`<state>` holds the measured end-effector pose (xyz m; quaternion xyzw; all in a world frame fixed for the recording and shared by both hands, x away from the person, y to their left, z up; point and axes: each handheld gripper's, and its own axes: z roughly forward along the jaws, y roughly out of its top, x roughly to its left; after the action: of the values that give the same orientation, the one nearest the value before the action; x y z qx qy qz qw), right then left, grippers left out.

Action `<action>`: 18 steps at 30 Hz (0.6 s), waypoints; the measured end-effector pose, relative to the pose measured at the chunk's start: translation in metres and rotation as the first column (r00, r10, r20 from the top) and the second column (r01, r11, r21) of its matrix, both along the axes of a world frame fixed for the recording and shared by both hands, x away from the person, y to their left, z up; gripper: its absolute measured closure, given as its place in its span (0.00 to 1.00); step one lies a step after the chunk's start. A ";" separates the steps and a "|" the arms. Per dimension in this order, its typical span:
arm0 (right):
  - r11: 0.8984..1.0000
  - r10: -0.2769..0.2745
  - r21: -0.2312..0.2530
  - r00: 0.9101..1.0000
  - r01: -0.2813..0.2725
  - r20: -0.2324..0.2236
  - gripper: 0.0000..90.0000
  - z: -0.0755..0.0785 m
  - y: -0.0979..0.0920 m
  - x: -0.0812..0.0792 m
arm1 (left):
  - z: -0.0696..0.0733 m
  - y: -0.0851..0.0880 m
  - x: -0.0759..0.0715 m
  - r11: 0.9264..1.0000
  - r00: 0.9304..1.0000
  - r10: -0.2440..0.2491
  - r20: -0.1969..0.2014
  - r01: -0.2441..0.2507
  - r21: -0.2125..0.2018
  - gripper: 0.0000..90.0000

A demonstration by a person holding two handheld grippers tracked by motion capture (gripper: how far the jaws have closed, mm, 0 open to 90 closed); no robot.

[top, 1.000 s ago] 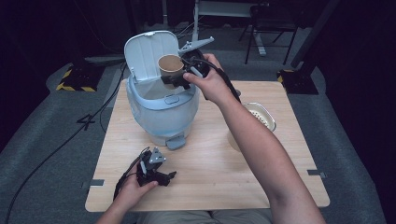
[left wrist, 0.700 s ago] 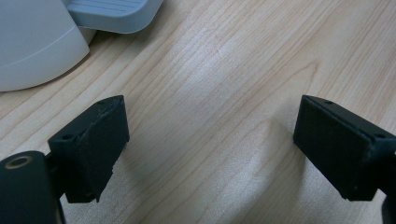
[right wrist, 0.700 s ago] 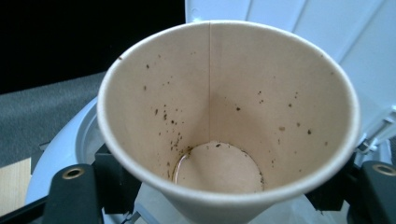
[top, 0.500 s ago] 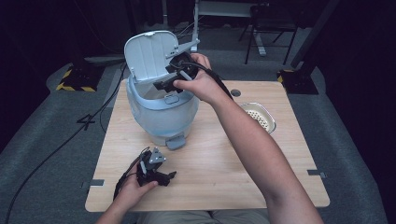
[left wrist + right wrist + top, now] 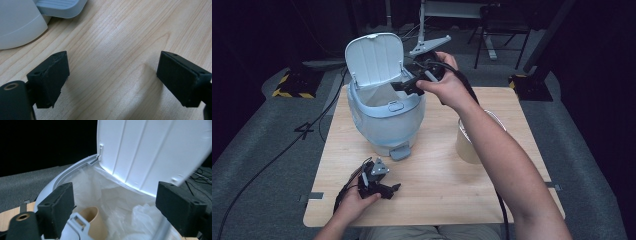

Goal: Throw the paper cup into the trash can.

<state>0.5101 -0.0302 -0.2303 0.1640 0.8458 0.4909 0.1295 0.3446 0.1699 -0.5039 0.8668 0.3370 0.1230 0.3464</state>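
A pale blue pedal bin point(image 5: 387, 122) stands on the wooden table point(image 5: 437, 195) with its lid point(image 5: 374, 60) raised. My right gripper point(image 5: 406, 86) hovers over the bin's mouth. Its jaws have just been opening and stand open with nothing between them point(image 5: 115, 195). Below them a tan paper cup point(image 5: 93, 221) lies in the bin's clear liner point(image 5: 125, 207). My left gripper point(image 5: 387, 189) rests low at the table's front left, open over bare wood point(image 5: 112, 62), a little in front of the bin's pedal point(image 5: 60, 8).
Another beige paper cup point(image 5: 468, 145) stands on the table right of the bin, partly behind the right forearm. Cables run across the grey floor at the left. Dark stands and a chair frame sit beyond the table.
A second ago the right gripper held the tan cup over the bin. It has let go, the cup has dropped into the liner, and the hand has shifted slightly right and up. The left gripper has stayed put.
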 end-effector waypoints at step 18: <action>0.996 -0.084 0.022 0.996 0.083 0.027 0.20 0.007 -0.113 -0.048 | 0.000 0.002 -0.002 1.000 1.000 0.024 0.006 -0.024 0.000 0.16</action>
<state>0.4621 -0.1432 -0.2232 0.1938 0.8311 0.4961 0.1601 0.3430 0.1716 -0.5039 0.8623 0.3463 0.1300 0.3457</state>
